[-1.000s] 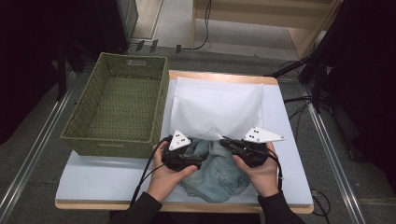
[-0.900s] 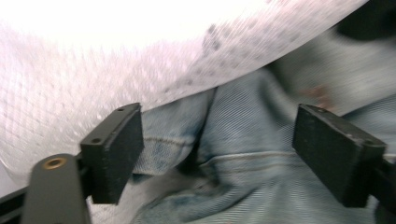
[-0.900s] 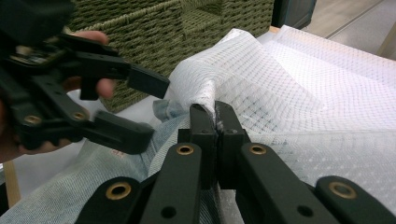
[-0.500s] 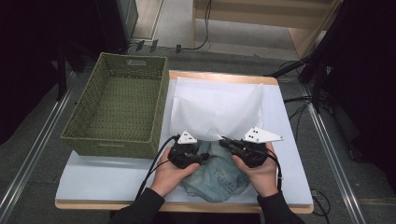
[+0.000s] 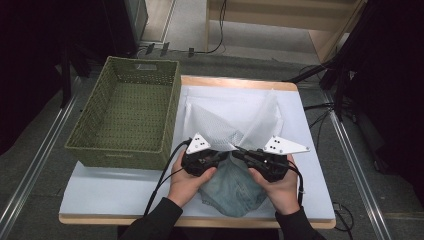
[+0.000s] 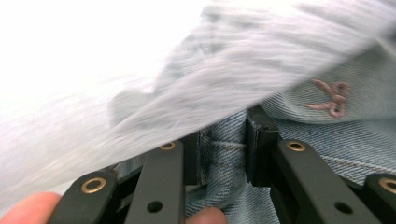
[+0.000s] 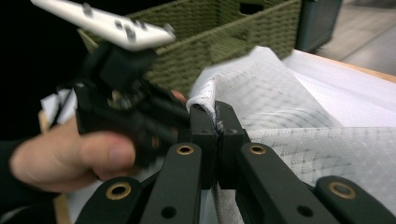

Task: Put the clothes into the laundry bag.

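Nothing in these views is carrying writing you can read. The one mark is a small pinkish embroidered squiggle [image 6: 329,95] stitched on the jeans [image 5: 232,187], and it is not forming letters.

You are working with one pair of light blue jeans, one white mesh bag [image 5: 235,122] and one green woven basket [image 5: 127,117]. You are holding two grippers, each with a pale three-cornered plate on top.

The jeans are lying bunched at the near edge of the desk [image 5: 100,187], between your two hands, on the white sheet that is covering the desk top. The mesh bag is spreading out behind them toward the far edge, with its near edge being held up over the denim.

Your left gripper [image 5: 218,158] is sitting just left of the jeans. In the left gripper view its fingers [image 6: 259,140] are standing a little apart with a seamed fold of denim running up between them; whether they are truly pinching it cannot be told. A blurred flap of mesh is crossing above them.

Your right gripper [image 5: 241,152] is sitting just right of the jeans. In the right gripper view its fingers [image 7: 201,135] are pressing together on the hemmed edge of the mesh bag.

The basket is standing empty at the left of the desk, well apart from the jeans.
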Action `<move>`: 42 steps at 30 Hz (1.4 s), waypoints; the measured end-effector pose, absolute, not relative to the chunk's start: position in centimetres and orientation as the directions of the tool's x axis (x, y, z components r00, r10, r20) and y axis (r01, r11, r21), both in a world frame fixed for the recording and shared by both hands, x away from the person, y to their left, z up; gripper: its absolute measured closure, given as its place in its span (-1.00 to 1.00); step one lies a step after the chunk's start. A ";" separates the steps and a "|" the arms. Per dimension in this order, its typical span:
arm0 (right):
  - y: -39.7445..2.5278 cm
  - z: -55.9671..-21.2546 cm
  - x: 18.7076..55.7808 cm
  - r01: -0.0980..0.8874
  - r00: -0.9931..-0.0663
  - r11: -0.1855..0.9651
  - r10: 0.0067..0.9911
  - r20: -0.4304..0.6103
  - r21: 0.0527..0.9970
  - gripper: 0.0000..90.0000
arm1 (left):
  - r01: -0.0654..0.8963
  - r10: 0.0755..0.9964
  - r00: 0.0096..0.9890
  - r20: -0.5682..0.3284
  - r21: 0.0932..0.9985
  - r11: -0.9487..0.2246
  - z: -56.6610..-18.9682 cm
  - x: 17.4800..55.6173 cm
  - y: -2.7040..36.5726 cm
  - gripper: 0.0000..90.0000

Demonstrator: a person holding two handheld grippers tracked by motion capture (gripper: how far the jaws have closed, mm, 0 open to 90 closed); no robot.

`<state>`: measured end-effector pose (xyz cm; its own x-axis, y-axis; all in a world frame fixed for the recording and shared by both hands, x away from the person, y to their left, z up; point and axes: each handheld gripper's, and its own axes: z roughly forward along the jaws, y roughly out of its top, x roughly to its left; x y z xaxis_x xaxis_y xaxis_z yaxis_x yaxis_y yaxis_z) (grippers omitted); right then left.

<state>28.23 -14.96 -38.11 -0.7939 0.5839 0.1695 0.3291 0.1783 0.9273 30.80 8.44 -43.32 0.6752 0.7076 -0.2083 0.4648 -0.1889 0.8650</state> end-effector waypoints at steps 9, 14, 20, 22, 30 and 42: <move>-15.7 -40.2 29.4 0.382 -0.737 0.239 0.662 0.138 0.893 0.99 | 0.559 0.735 0.610 -0.296 0.818 -0.134 -43.4 30.8 10.4 0.13; -15.9 -39.9 29.5 0.376 -0.732 0.227 0.667 0.138 0.899 0.99 | 0.523 0.623 0.718 -0.312 0.831 -0.187 -41.6 28.9 11.2 -0.39; -15.5 -40.2 29.6 0.378 -0.735 0.236 0.665 0.134 0.895 0.99 | 0.471 0.525 0.806 -0.274 0.833 -0.289 -40.7 26.5 9.5 -0.70; -15.3 -40.2 29.5 0.378 -0.736 0.239 0.664 0.133 0.895 0.99 | 0.473 0.525 0.815 -0.246 0.806 -0.356 -41.5 26.2 7.9 -0.78; -15.4 -40.3 29.4 0.378 -0.744 0.246 0.655 0.134 0.893 0.99 | 0.504 0.592 0.786 -0.178 0.740 -0.446 -43.9 27.0 5.3 0.58; -14.8 -38.1 28.0 0.323 -0.769 0.194 0.625 0.137 0.926 1.00 | 0.490 0.816 0.547 -0.187 0.862 -0.131 -42.6 28.3 5.7 0.84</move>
